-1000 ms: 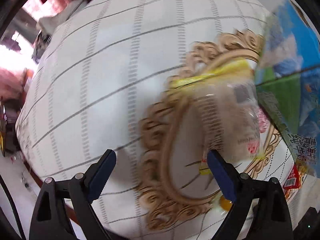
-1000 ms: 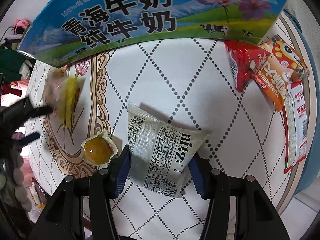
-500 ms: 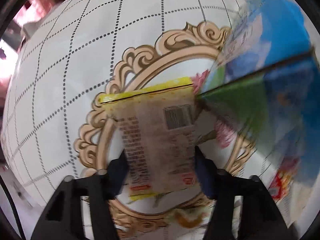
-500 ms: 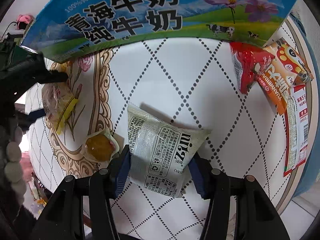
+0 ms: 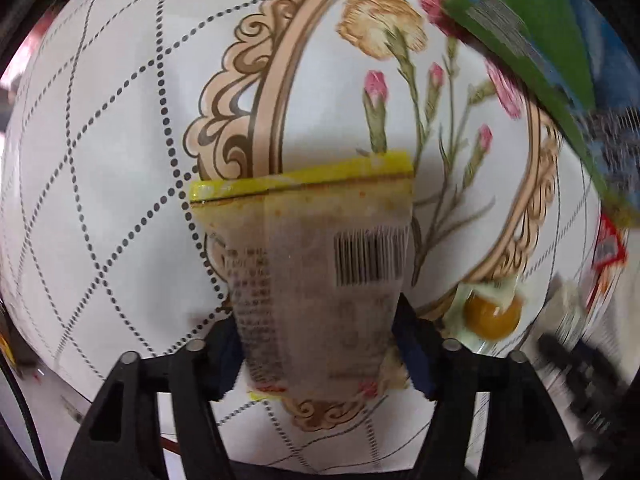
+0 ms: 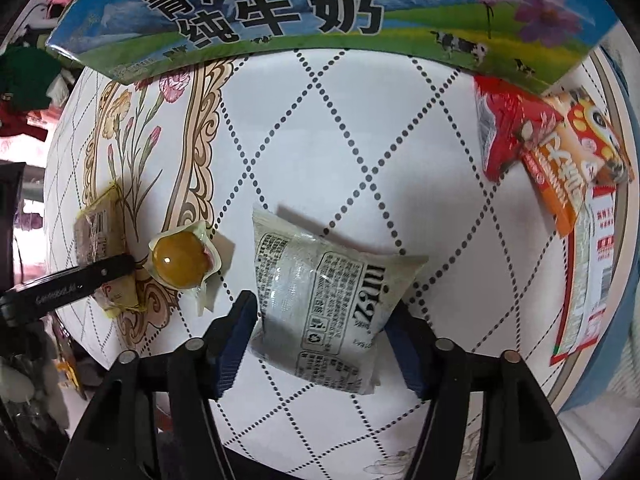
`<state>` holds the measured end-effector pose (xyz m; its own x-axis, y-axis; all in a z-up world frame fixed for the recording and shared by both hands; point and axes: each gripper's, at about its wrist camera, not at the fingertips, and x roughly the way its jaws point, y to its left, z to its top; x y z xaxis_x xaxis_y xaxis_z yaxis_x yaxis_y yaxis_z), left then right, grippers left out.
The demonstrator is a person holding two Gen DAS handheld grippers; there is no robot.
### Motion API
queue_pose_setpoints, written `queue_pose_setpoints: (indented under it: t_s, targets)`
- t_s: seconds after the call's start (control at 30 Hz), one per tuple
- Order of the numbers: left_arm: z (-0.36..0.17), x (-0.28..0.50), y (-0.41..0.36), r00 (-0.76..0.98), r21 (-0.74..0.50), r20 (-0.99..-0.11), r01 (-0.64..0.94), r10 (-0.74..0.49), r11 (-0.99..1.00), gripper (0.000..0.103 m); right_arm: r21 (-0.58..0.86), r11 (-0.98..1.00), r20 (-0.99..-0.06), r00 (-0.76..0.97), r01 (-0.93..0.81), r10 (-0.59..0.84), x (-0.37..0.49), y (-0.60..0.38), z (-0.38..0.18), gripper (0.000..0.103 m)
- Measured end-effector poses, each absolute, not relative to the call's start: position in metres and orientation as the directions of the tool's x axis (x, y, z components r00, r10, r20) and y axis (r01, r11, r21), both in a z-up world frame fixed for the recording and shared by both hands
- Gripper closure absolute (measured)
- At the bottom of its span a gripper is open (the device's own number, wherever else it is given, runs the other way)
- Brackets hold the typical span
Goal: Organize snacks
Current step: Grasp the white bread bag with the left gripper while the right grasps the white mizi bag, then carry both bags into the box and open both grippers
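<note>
Left gripper (image 5: 320, 350) clamped on brownish pkt w/ yellow seal strip (image 5: 316, 272); blue pads (image 5: 412, 354) pressed against both long sides of pkt, barcode face up, yellow end pointing fwd away from gripper. Pkt over floral oval print of tablecloth (image 5: 100, 128); whether lifted or resting on cloth, couldn't tell. Same pkt seen from right wrist view at far left (image 6: 98, 236), w/ black finger of left gripper (image 6: 68, 286) across its near end.

Just right of left gripper: round amber jelly cup in clear wrapper (image 5: 492, 314), apart from pkt, lying on gold frame print. Fwd-right, blurred: green/blue milk carton (image 5: 540, 40).

Right gripper (image 6: 324, 340) spread wide, straddling clear white pkt w/ black print (image 6: 332, 300). Gap visible betw. left pad and pkt; right pad near or at pkt's edge, contact unclear. Not squeezed. Pkt flat on cloth, tilted, one corner pointing fwd-right.

Fwd-left of right gripper: jelly cup (image 6: 182, 260), near white pkt but not touching. Straight ahead, well apart: milk carton (image 6: 320, 12) across far edge. Fwd-right: red snack bag (image 6: 510, 128) touching orange snack bag (image 6: 572, 160); long red-and-white strip pkt (image 6: 588, 272) just behind orange one, along table edge.
</note>
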<state>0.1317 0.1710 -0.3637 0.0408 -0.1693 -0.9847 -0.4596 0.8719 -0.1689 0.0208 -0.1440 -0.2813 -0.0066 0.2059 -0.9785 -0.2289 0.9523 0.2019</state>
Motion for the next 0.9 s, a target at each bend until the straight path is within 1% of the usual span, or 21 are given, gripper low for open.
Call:
queue_pose_setpoints:
  t_s: [0.13, 0.17, 0.23, 0.27, 0.3, 0.33, 0.37, 0.43, 0.53, 0.63, 0.77, 0.87, 0.9]
  targets:
    - [-0.365, 0.136, 0.182, 0.082, -0.182, -0.983, -0.505, -0.163, 0.844, 0.036, 0.184, 0.959, -0.981, 0.014, -0.213, 0.191, 0.010, -0.136, -0.285, 0.033]
    - [-0.367, 0.155, 0.197, 0.091, -0.188, -0.982, -0.510, -0.164, 0.839, 0.036, 0.171, 0.962, -0.983, 0.024, -0.215, 0.180, 0.006, -0.136, -0.287, 0.033]
    - [-0.362, 0.149, 0.205, 0.103, -0.173, -0.985, -0.510, -0.140, 0.843, 0.045, 0.150, 0.964, -0.985, 0.046, -0.218, 0.164, -0.002, -0.131, -0.289, 0.033]
    - [-0.356, 0.147, 0.214, 0.108, -0.163, -0.986, -0.497, -0.126, 0.852, 0.046, 0.149, 0.965, -0.985, 0.058, -0.217, 0.165, -0.005, -0.130, -0.289, 0.034]
    - [-0.344, 0.134, 0.224, 0.107, -0.151, -0.988, -0.481, -0.113, 0.863, 0.048, 0.147, 0.965, -0.984, 0.069, -0.217, 0.166, -0.007, -0.130, -0.290, 0.040]
    - [-0.342, 0.135, 0.220, 0.104, -0.136, -0.990, -0.467, -0.098, 0.874, 0.053, 0.144, 0.965, -0.984, 0.076, -0.221, 0.164, -0.010, -0.129, -0.290, 0.049]
    - [-0.339, 0.133, 0.218, 0.102, -0.126, -0.991, -0.446, -0.090, 0.886, 0.055, 0.150, 0.961, -0.982, 0.076, -0.232, 0.171, -0.013, -0.130, -0.291, 0.049]
    - [-0.328, 0.129, 0.190, 0.106, -0.126, -0.990, -0.416, -0.090, 0.900, 0.058, 0.166, 0.957, -0.979, 0.076, -0.238, 0.189, -0.018, -0.131, -0.289, 0.050]
    - [-0.293, 0.123, 0.177, 0.150, -0.148, -0.984, -0.353, -0.100, 0.924, 0.059, 0.211, 0.949, -0.969, 0.074, -0.236, 0.234, -0.021, -0.139, -0.281, 0.051]
    - [-0.259, 0.129, 0.169, 0.201, -0.201, -0.969, -0.301, -0.144, 0.932, 0.059, 0.268, 0.936, -0.952, 0.087, -0.228, 0.294, -0.020, -0.149, -0.259, 0.052]
    - [-0.188, 0.155, 0.145, 0.311, -0.270, -0.930, -0.206, -0.198, 0.941, 0.059, 0.357, 0.907, -0.910, 0.134, -0.225, 0.392, -0.010, -0.162, -0.213, 0.052]
    - [-0.156, 0.207, 0.134, 0.360, -0.297, -0.904, -0.140, -0.230, 0.945, 0.059, 0.404, 0.884, -0.870, 0.198, -0.237, 0.451, 0.004, -0.177, -0.167, 0.052]
    - [-0.142, 0.224, 0.122, 0.373, -0.278, -0.902, -0.123, -0.216, 0.953, 0.059, 0.409, 0.879, -0.857, 0.228, -0.244, 0.462, 0.010, -0.181, -0.151, 0.052]
